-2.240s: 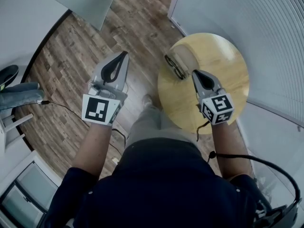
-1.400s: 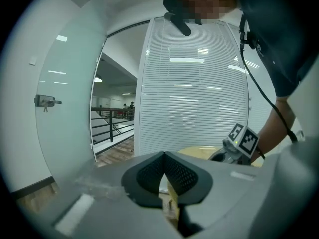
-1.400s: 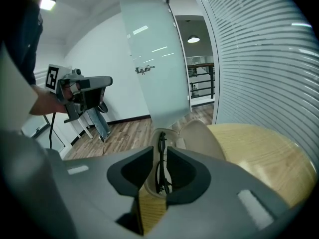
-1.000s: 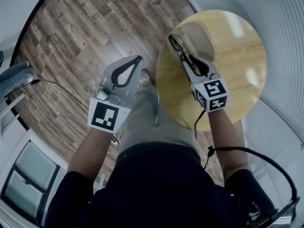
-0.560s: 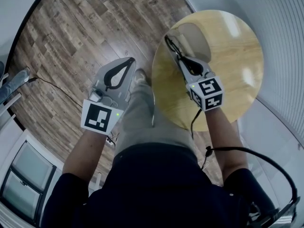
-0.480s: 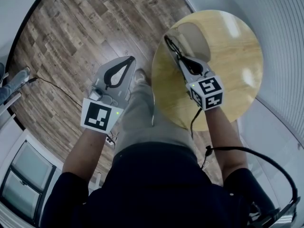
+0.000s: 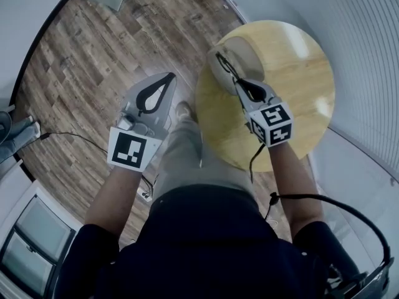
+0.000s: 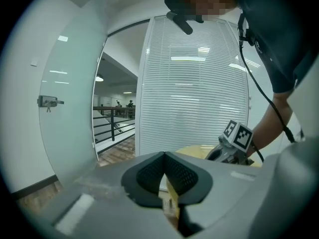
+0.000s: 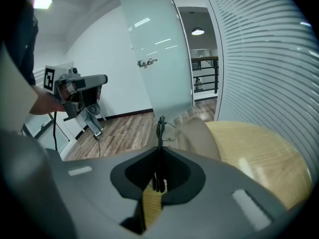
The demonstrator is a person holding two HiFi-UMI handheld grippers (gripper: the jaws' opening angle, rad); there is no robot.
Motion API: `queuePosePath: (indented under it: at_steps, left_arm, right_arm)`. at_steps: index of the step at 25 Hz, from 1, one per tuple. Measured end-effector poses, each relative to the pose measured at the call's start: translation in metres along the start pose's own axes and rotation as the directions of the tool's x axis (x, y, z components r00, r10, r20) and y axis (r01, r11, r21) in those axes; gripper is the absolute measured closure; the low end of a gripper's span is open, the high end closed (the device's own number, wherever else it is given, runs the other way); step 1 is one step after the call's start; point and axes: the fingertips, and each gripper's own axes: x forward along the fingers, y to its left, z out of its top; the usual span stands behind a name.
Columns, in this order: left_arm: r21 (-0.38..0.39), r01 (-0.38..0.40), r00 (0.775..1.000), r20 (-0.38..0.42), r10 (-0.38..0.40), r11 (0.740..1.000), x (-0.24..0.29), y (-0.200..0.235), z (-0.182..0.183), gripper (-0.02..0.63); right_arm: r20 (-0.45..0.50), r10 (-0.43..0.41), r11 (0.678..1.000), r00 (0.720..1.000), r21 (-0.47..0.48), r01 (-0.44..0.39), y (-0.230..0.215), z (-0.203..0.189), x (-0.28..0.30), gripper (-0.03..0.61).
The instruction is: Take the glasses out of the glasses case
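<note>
My right gripper (image 7: 239, 82) is shut on the black glasses (image 7: 225, 65), pinching the frame edge-on. In the right gripper view the glasses (image 9: 160, 129) stick up from between the jaws of that gripper (image 9: 159, 152), over the left edge of the open beige glasses case (image 9: 200, 136). I cannot tell whether they still touch it. The case (image 7: 240, 52) lies at the left rim of the round wooden table (image 7: 293, 86). My left gripper (image 7: 168, 77) hangs shut and empty over the floor, well left of the table; its closed jaws (image 8: 164, 156) hold nothing.
The wooden plank floor (image 7: 93, 55) lies left of the table. White slatted blinds (image 7: 368, 55) run along the right, and a frosted glass door (image 9: 154, 59) stands behind the table. A black cable (image 7: 312, 201) trails from my right arm.
Since 2.2 s ago my right gripper has reached forward to the case and shut on the glasses. Over the last half second it has barely moved. The left gripper stays shut over the floor.
</note>
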Motion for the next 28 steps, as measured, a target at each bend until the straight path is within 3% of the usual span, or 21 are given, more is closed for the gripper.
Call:
queuePosePath:
  at_steps: [5, 14, 18, 28]
  left_arm:
    - [0.090, -0.014, 0.999, 0.031, 0.011, 0.996, -0.007, -0.005, 0.029, 0.609]
    - [0.102, -0.042, 0.994, 0.103, 0.032, 0.994, -0.026, -0.010, 0.069, 0.609]
    - [0.100, -0.057, 0.992, 0.120, 0.044, 0.993, -0.039, 0.000, 0.091, 0.609]
    - [0.135, -0.062, 0.977, 0.210, 0.033, 0.989, -0.055, -0.010, 0.130, 0.609]
  right_arm:
    - [0.029, -0.018, 1.000, 0.999, -0.019, 0.019, 0.002, 0.015, -0.025, 0.545]
    - [0.098, -0.053, 0.997, 0.994, -0.045, 0.058, 0.014, 0.036, -0.067, 0.545]
    - [0.116, -0.070, 0.996, 0.991, -0.052, 0.077, 0.022, 0.065, -0.092, 0.545]
    - [0.225, -0.137, 0.985, 0.965, -0.073, 0.157, 0.026, 0.095, -0.144, 0.545]
